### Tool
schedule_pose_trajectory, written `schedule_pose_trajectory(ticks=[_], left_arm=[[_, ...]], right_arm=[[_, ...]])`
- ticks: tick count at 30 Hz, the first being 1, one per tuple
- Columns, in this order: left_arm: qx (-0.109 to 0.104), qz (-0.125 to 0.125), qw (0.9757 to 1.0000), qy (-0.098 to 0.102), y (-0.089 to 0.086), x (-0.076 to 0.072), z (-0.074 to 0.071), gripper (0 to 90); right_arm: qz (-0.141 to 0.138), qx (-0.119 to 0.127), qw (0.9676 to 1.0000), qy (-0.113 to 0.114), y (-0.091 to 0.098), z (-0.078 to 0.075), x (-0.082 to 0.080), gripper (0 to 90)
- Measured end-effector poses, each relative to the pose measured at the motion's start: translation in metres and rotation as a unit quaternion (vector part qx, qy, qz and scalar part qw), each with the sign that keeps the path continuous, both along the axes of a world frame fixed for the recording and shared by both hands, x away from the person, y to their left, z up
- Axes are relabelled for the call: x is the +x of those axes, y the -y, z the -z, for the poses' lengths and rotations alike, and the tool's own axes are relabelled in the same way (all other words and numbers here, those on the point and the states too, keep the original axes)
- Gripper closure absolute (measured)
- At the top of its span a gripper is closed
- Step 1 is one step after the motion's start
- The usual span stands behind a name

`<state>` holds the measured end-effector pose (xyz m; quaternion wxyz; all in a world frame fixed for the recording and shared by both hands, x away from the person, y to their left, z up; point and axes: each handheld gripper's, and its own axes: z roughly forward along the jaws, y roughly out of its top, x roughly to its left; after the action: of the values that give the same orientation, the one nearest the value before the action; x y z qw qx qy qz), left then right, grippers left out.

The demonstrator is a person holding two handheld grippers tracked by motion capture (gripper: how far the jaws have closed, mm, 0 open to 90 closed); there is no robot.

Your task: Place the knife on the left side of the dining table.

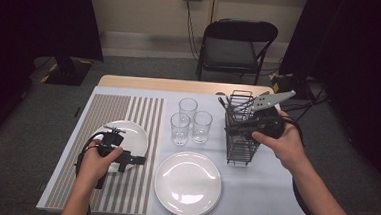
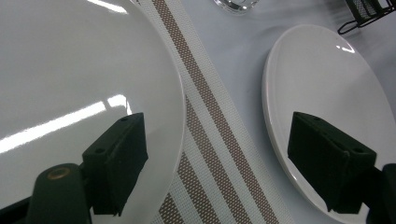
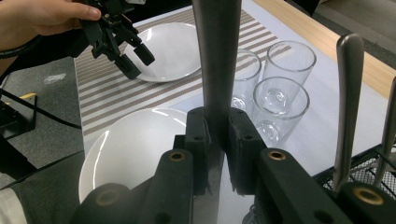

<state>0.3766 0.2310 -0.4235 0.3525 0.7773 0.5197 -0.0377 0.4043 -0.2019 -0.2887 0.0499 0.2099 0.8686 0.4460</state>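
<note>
My right gripper (image 1: 238,127) (image 3: 218,126) is shut on the flat metal handle of a utensil (image 3: 217,56), held upright over the black wire cutlery basket (image 1: 241,149). What kind of utensil it is I cannot tell. More metal handles (image 3: 348,93) stand in the basket beside it. My left gripper (image 1: 131,145) (image 2: 219,154) hangs open over the near edge of the left white plate (image 1: 134,133) (image 2: 70,70), nothing between its jaws. A second white plate (image 1: 188,183) (image 2: 327,93) lies at the table's front middle.
Three empty glasses (image 1: 188,107) (image 1: 179,128) (image 1: 202,125) stand mid-table, just left of the basket. A brown-striped placemat (image 1: 103,112) covers the left side under the left plate. A black folding chair (image 1: 237,45) stands beyond the table's far edge.
</note>
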Motion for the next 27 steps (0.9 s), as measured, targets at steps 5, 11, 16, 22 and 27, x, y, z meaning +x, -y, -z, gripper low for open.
schedule_pose_trajectory(ticks=[5, 11, 16, 22, 27], left_arm=[[-0.001, 0.0, 1.0, -0.001, 0.0, 0.0, 0.0, 19.7], [-0.002, 0.0, 1.0, -0.002, 0.001, 0.0, 0.001, 19.7], [-0.001, -0.001, 1.0, -0.003, 0.001, 0.0, 0.001, 19.7], [0.0, -0.001, 1.0, -0.005, 0.001, 0.0, 0.002, 19.7], [-0.004, 0.001, 1.0, -0.005, 0.0, 0.0, 0.002, 19.7]], right_arm=[[0.001, -0.002, 1.0, -0.007, 0.005, 0.009, -0.002, 80.7], [0.004, -0.006, 0.9999, -0.013, 0.013, 0.018, -0.005, 80.7], [0.008, -0.004, 0.9998, -0.015, 0.018, 0.023, -0.008, 80.8], [0.009, -0.015, 0.9997, -0.018, 0.022, 0.031, -0.01, 80.7], [0.01, -0.017, 0.9995, -0.025, 0.027, 0.039, -0.011, 80.8]])
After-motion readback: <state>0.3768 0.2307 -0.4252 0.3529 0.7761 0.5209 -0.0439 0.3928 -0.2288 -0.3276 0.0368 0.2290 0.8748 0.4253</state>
